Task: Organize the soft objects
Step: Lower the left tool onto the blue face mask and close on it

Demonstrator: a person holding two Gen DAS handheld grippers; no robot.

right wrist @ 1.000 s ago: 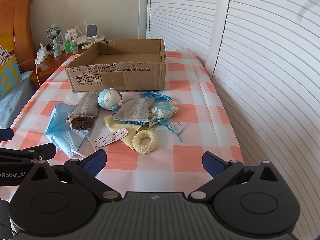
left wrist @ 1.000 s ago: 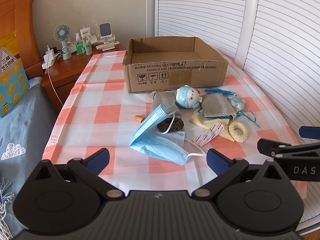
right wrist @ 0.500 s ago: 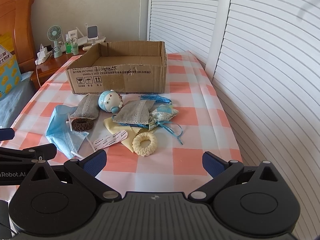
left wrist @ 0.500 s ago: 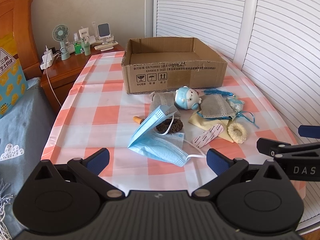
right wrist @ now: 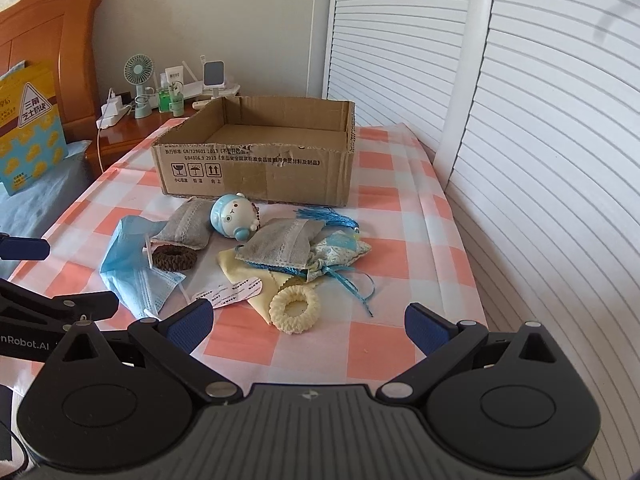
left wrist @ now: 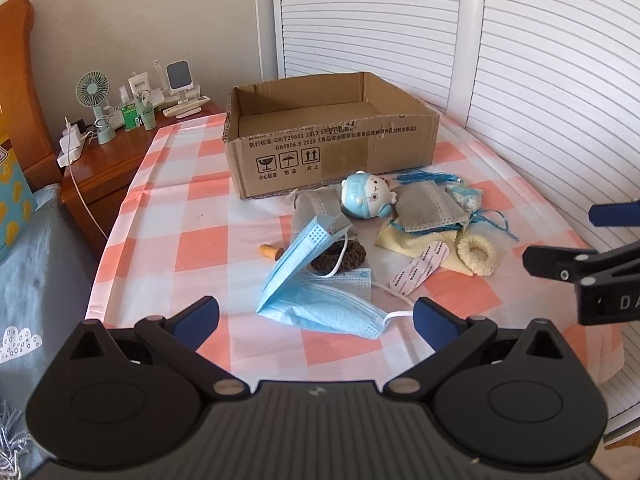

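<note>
Since both the left gripper (left wrist: 316, 316) and right gripper (right wrist: 308, 326) hover with jaws spread and empty, the crumpled blue paper face mask (left wrist: 320, 292) at 12 o'clock on the checkered desk (left wrist: 192, 248) could snag its loop, imo.

Crumpled blue mask (left wrist: 316, 296), brown scrunchie (left wrist: 340, 256) behind

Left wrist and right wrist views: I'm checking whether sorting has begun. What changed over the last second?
Only the viewpoints shifted slightly: both grippers drew back a little from the pile. Nothing was grasped or released. The left gripper and right gripper remain open and empty. The face mask, cream scrunchie and other items stay put; the cardboard box shows nothing inside.
</note>
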